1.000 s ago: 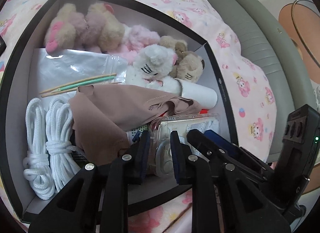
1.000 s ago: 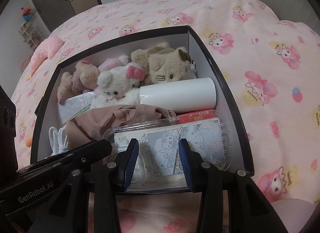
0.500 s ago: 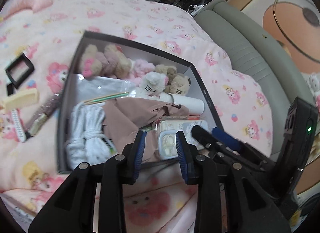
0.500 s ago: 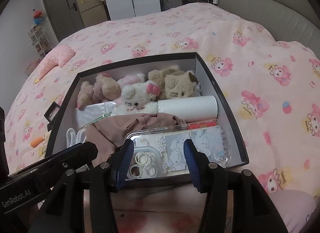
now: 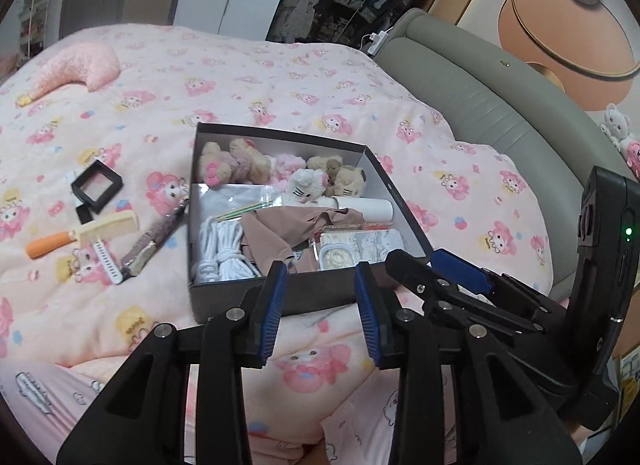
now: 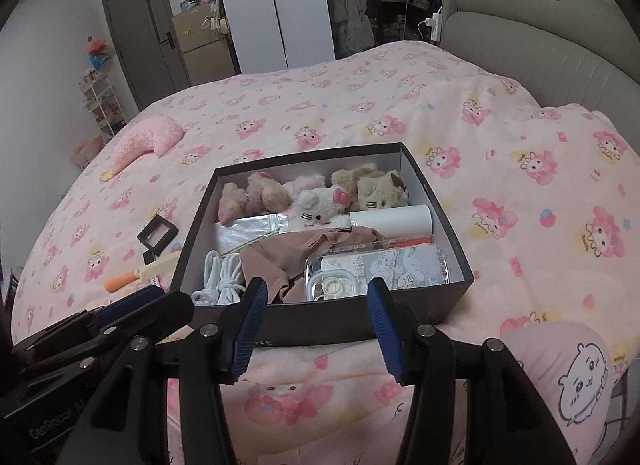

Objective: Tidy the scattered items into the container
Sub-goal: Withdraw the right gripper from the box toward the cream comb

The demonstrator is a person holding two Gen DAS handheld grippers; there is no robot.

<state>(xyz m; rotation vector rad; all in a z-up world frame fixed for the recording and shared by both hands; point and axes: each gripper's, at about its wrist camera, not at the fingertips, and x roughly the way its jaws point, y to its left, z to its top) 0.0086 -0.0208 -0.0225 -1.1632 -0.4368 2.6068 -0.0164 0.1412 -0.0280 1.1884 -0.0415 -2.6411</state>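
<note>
box: black rectangular cardboard box (image 5: 304, 293) on the bed, straight ahead of both grippers, near wall just beyond the jaws. Already holds plush toys (image 6: 320, 197), white coiled rope (image 5: 222, 249), brown cloth (image 5: 276, 237), white roll (image 6: 394, 219), clear plastic case (image 6: 376, 269).
leftovers: cluster on the quilt left of the box: cream comb with orange handle (image 5: 86, 235), small white comb (image 5: 105, 261), dark glittery flat stick (image 5: 154, 239), square black frame (image 5: 96, 185).
key relation: leftovers lie left and slightly far of the left gripper (image 5: 320, 305). The glittery stick is nearest the box, just beside its left wall; long axis runs near-left to far-right. The orange-handled comb lies roughly left-right.
nearer arm: left, by my judgement. Right gripper (image 6: 316, 319) sits on the box's right-centre, well apart from the cluster, with the box in between.
jaws: both sets spread wide, released, nothing between them.
next move (guess): swing left gripper left, turn jaws across the stick's or comb's narrow width.
surface: soft pink cartoon-print quilt (image 6: 520, 169); flat things likely sink in, pinch may catch fabric.
room: grey padded headboard (image 5: 480, 105) right, white wardrobe far; open space around the cluster.
</note>
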